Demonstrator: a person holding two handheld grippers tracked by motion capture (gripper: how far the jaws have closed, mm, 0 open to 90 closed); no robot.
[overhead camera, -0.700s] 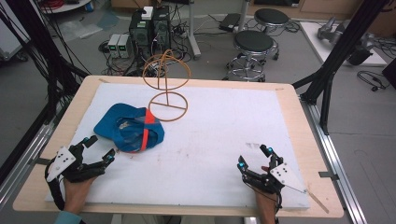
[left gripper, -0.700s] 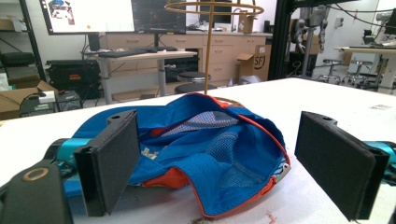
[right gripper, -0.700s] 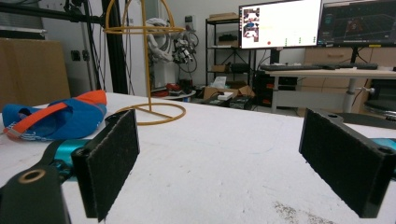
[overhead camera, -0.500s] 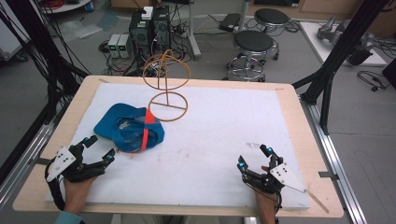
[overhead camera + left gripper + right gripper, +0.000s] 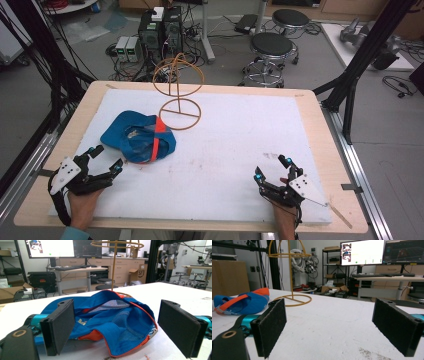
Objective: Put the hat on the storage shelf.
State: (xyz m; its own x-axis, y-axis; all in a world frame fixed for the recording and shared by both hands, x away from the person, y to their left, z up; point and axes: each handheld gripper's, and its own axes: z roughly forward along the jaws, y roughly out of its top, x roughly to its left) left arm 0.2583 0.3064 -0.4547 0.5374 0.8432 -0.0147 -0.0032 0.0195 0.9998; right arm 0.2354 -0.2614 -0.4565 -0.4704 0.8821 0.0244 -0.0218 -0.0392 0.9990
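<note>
Cap (image 5: 110,322) shows mesh lining between left gripper's (image 5: 125,327) spread jaws — right gripper (image 5: 337,330) likewise gapes.

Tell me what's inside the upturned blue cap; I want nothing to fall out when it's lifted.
The blue cap lies open side up on the white mat. Inside show blue mesh lining and orange trim, no loose item. Its folded crown covers the deepest part, so that stays unseen.

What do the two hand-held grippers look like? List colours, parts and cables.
The left gripper and right gripper have black bodies with teal tips on their jaws. The jaws carry flat black rectangular pads. Each is topped by a pale grey three-cornered plate with dark dots, and black cable trails off. A teal sleeve cuff shows at the left wrist.
</note>
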